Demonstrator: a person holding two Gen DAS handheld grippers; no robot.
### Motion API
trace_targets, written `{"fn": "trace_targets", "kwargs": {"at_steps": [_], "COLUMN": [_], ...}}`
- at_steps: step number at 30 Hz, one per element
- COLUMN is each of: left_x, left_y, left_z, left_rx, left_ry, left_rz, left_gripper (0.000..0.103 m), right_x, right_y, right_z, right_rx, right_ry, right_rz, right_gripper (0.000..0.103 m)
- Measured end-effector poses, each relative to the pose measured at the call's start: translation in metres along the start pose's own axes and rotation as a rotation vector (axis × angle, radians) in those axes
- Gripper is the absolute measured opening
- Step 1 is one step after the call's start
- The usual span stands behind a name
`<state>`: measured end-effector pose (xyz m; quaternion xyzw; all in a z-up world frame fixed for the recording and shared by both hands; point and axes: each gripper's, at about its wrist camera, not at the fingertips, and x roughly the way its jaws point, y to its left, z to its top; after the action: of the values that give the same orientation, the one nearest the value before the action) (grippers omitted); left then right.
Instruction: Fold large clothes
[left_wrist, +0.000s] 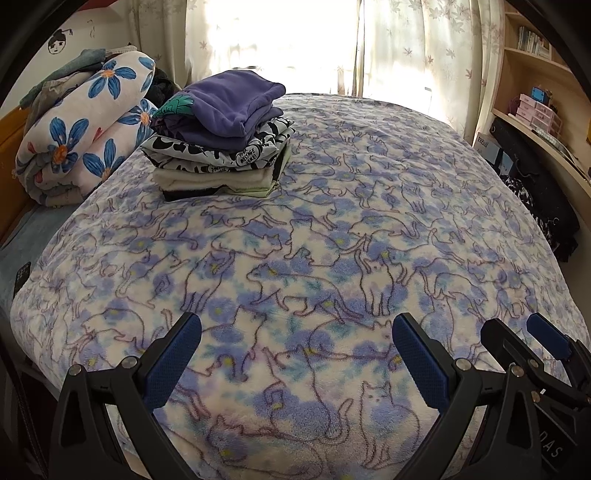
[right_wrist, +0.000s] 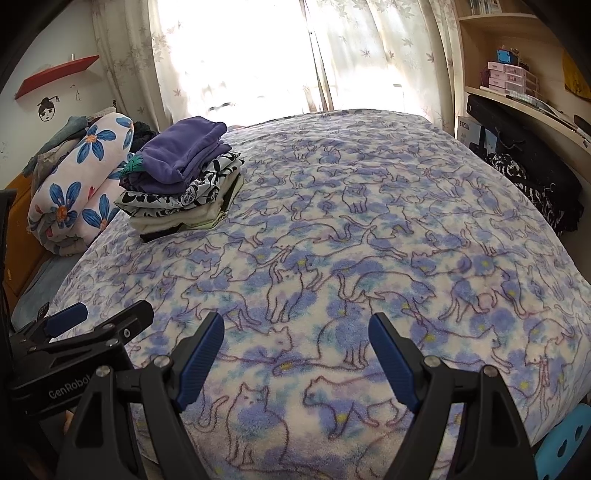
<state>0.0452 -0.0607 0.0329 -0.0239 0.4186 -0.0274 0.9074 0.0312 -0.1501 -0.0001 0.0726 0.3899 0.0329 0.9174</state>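
Bed: a big bed fills both views. A fuzzy blanket (left_wrist: 332, 229) with blue flowers and cat shapes covers it. The blanket lies flat and smooth.

Pile of clothes: a pile of folded clothes (left_wrist: 221, 136) sits on the blanket, at the far left part of the bed. A purple top (left_wrist: 232, 99) is on the very top. Under it is a black and white cloth with words on it. Under that are pale cream and light green layers, with a dark one at the bottom.

Rolled quilt: a rolled quilt (left_wrist: 81, 129) with big blue flowers lies just beside the pile, on its left, at the edge of the bed.

Left gripper: the left gripper (left_wrist: 295, 354) hangs over the near part of the blanket. Its two blue pads (left_wrist: 173, 358) stand wide apart. Only blanket shows between them, so it holds nothing.

Right gripper: the right gripper (right_wrist: 295, 350) is over the near part of the bed too, just beside the left one. Its blue pads (right_wrist: 201, 358) are wide apart as well, and it holds nothing.

Both grippers: they are well apart from the pile of clothes.

Window: bright light comes through the curtains (right_wrist: 236, 55) behind the bed.

Shelves: wooden shelves (right_wrist: 517, 88) with small boxes stand on the right side of the room.
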Motion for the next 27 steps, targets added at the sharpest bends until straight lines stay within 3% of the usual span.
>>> {"fn": "trace_targets", "kwargs": {"at_steps": [27], "left_x": [0.0037], "left_y": [-0.0011], "left_z": [0.0006], "left_rx": [0.006], "left_ry": [0.005], "left_rz": [0.005], "left_gripper": [0.102], "right_x": [0.0045], "right_y": [-0.0014], "right_z": [0.0008], "right_rx": [-0.001], "right_ry": [0.007], "right_rz": [0.001], "right_gripper": [0.081]}}
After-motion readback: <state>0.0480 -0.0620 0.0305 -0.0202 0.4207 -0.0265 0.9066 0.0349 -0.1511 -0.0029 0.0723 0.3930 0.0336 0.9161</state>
